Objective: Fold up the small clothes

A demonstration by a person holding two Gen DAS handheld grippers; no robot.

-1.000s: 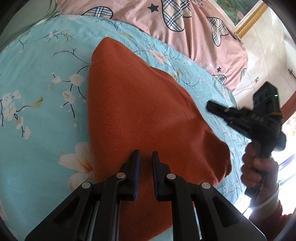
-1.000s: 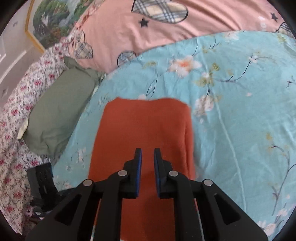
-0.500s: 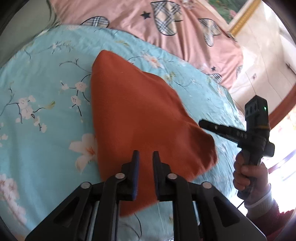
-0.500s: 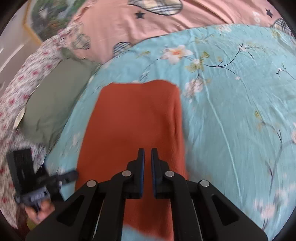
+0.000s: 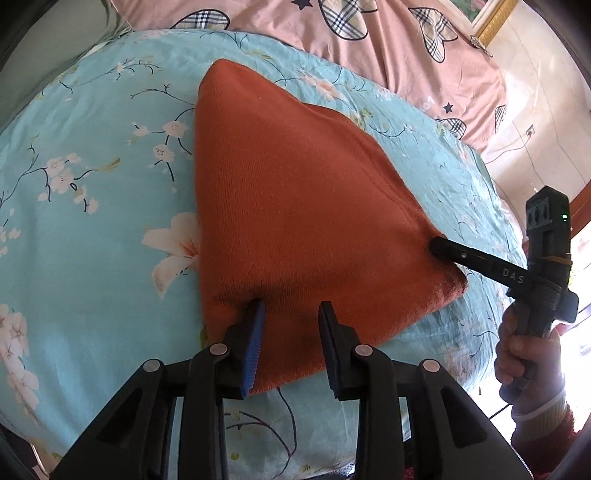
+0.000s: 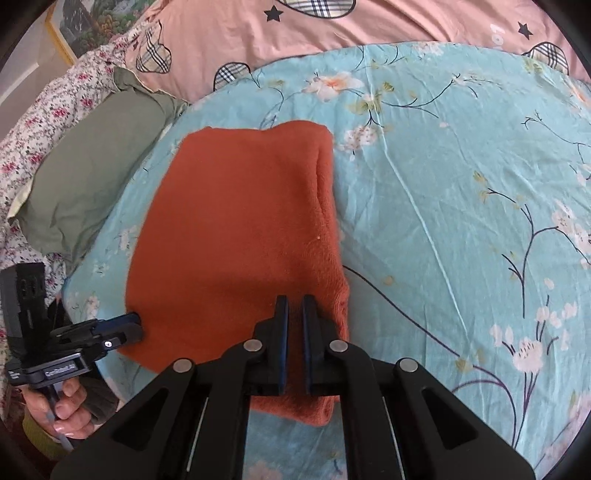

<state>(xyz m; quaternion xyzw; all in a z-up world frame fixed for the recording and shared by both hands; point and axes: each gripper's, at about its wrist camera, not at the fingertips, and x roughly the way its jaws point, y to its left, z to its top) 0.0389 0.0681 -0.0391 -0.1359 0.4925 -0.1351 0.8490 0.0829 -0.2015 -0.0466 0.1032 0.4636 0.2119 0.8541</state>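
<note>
The cloth (image 6: 236,236) lies flat on the bed (image 6: 461,177). A cushion (image 6: 88,173) sits to its left, a quilt (image 6: 332,33) beyond its far edge. The left gripper (image 6: 133,326) is at its near left corner, the right gripper (image 6: 294,306) over its near right edge.

Bed covered by a light blue floral sheet (image 6: 461,192). Beyond the claw, a pink quilt (image 6: 351,40) printed with plaid hearts and stars. Left of the right claw: a green pillow (image 6: 92,177), then a flower-print bedcover (image 6: 33,136). Framed picture (image 6: 77,26) at far upper left.
</note>
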